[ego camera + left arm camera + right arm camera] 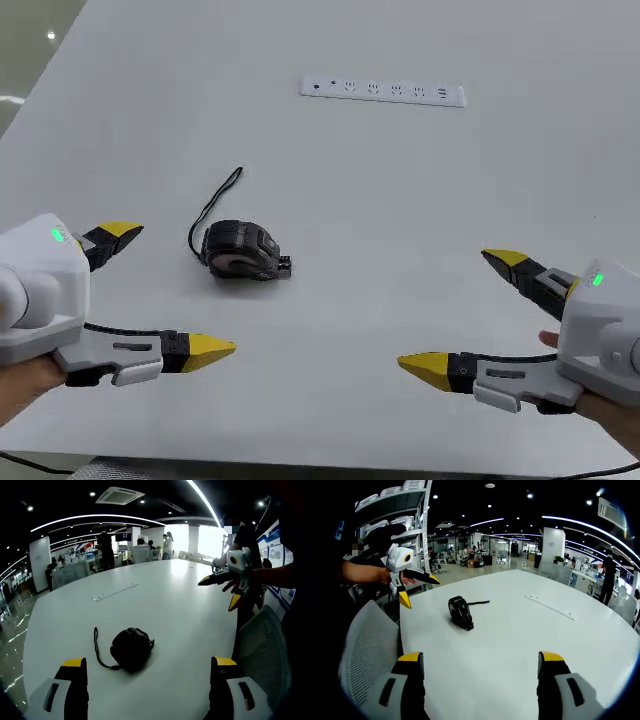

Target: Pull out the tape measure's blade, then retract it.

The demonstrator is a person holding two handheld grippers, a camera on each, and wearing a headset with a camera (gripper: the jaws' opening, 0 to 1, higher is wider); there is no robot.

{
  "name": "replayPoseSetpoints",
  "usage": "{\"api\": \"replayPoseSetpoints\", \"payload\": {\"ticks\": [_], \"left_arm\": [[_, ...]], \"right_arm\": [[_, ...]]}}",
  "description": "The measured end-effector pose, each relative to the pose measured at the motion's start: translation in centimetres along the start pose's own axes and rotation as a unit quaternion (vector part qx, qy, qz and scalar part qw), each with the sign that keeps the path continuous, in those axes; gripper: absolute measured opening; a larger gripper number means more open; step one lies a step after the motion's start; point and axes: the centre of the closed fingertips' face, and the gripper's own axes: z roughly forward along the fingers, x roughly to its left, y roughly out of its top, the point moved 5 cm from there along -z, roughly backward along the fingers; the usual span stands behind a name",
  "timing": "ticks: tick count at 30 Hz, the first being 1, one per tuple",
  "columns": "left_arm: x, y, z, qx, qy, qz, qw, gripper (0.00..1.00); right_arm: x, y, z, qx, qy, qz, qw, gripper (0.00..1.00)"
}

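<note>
A black tape measure [243, 251] lies on the white table [380, 180], its black wrist strap [212, 208] curling away toward the far side and its blade fully inside the case. My left gripper [170, 290] hovers open just left of it, yellow tips wide apart. My right gripper [470, 315] is open too, well off to the right of it. The tape measure [131, 648] sits ahead between the jaws in the left gripper view, and the tape measure [460, 612] lies further off, left of centre, in the right gripper view.
A white power strip [383, 91] lies flat at the far side of the table. The table's near edge runs just below both grippers. A grey mesh chair [365, 645] stands beside the table. People stand in the office behind.
</note>
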Motion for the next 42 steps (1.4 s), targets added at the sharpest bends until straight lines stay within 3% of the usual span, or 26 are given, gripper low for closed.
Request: {"api": "replayPoseSetpoints", "payload": {"ticks": [8, 16, 19, 26, 42], "left_arm": [[0.3, 0.1, 0.3, 0.004, -0.004, 0.004, 1.0, 0.98], [1.0, 0.4, 0.8, 0.014, -0.013, 0.018, 0.9996, 0.96], [1.3, 0.4, 0.9, 0.019, -0.017, 0.025, 0.9994, 0.94], [1.9, 0.5, 1.5, 0.03, -0.032, 0.038, 0.9983, 0.88], [3.0, 0.1, 3.8, 0.066, -0.072, 0.083, 0.9917, 0.78]], "right_arm": [[-0.4, 0.2, 0.3, 0.004, 0.004, -0.01, 0.9999, 0.96], [-0.7, 0.8, 1.3, 0.004, 0.042, -0.037, 0.9984, 0.92], [-1.0, 0.8, 1.7, 0.015, 0.049, -0.048, 0.9975, 0.91], [-1.4, 1.4, 2.6, 0.011, 0.066, -0.059, 0.996, 0.87], [-1.5, 2.1, 5.8, 0.014, 0.118, -0.104, 0.9874, 0.79]]}}
